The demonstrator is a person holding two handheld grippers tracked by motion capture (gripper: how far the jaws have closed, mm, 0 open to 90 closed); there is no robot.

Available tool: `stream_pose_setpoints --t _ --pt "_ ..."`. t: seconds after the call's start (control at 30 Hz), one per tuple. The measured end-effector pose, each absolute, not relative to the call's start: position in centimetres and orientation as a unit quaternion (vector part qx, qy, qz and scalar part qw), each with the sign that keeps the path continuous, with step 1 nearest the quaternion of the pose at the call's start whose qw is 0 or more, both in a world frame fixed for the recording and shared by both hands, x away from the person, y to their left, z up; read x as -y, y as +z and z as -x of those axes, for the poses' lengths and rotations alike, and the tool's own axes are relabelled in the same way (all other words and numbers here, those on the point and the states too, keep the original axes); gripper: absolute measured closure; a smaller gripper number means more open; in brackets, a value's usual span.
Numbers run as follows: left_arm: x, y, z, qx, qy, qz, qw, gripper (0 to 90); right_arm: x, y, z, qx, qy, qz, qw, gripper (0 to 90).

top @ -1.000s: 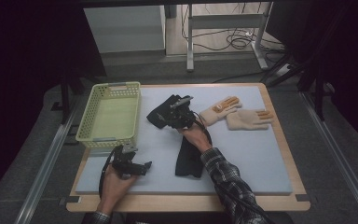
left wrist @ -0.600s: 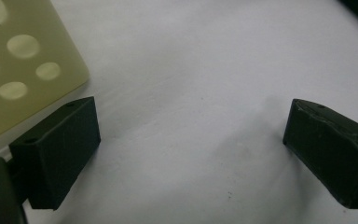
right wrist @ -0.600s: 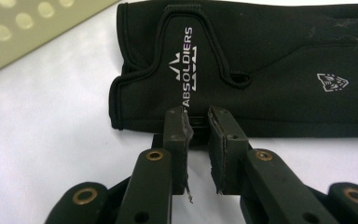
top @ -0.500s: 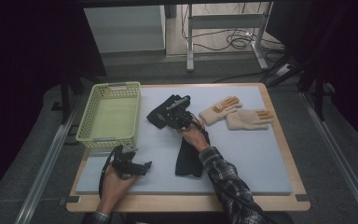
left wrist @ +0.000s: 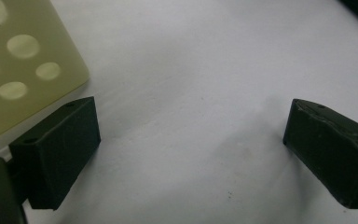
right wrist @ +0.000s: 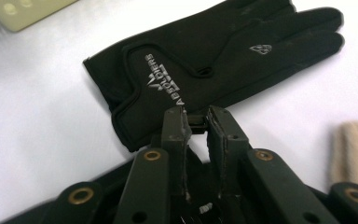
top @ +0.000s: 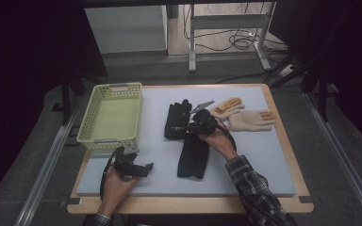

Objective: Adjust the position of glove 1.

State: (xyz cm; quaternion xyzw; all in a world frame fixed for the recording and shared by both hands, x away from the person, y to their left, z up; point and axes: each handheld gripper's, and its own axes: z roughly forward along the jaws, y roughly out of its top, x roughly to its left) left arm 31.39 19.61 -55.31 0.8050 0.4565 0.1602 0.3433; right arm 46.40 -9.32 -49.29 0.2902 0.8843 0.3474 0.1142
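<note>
High view: the worktop (top: 283, 155), a wooden board covered by a pale mat, is seen across the middle of the frame. At its upper left a pale green perforated basket (top: 111, 117) is set, its corner also seen at the upper left of the left gripper view (left wrist: 23, 70). Two black gloves are laid near the centre: the upper black glove (top: 176, 120) lies flat with its fingers toward the top of the frame, and the lower black glove (top: 193, 157) is stretched out just below and to the right of it. In the right gripper view the upper black glove (right wrist: 205, 60) is shown spread across the upper half, white lettering on its cuff. Two beige gloves (top: 250, 120) are placed to the right of centre, near the top edge of the mat. The right gripper (top: 199, 125) is held at the centre, over the top end of the lower black glove; its jaws are drawn nearly together, having just been closing and then easing slightly apart, and a pinch of dark material is seen between the tips (right wrist: 196, 120). The left gripper (top: 143, 168) is held at the lower left, just below the basket, and its jaws stand wide apart over bare mat (left wrist: 191, 135), nothing between them.
</note>
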Motion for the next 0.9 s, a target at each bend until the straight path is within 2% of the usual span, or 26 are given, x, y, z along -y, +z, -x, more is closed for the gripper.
stream_pose_setpoints --t 0.1,0.37,0.53,0.57,0.63,0.73,0.9 --pt "-19.6 -55.3 -31.4 -0.456 0.16 -0.805 0.343 3.9 9.6 -48.8 -46.9 -0.869 0.371 -0.306 0.117 61.3" --pt "-19.6 -55.3 -31.4 -0.457 0.16 -0.805 0.344 4.0 5.5 -50.6 -50.2 -0.872 0.365 -0.298 0.132 45.1" --pt "-19.6 -55.3 -31.4 -0.456 0.16 -0.805 0.344 4.0 3.9 -52.0 -52.1 -0.876 0.357 -0.298 0.129 29.2" --pt "-19.6 -55.3 -31.4 -0.456 0.16 -0.805 0.344 4.0 3.8 -52.2 -52.4 -0.878 0.351 -0.296 0.131 28.2" --pt "-19.6 -55.3 -31.4 -0.456 0.16 -0.805 0.344 4.0 3.7 -52.6 -52.9 -0.885 0.34 -0.292 0.13 28.1" --pt "-19.7 -55.3 -31.4 -0.455 0.16 -0.807 0.342 3.9 3.6 -53.0 -53.0 -0.885 0.344 -0.288 0.12 35.5" --pt "-19.6 -55.3 -31.4 -0.455 0.16 -0.807 0.342 3.9 3.4 -52.8 -52.9 -0.884 0.342 -0.296 0.12 55.8"
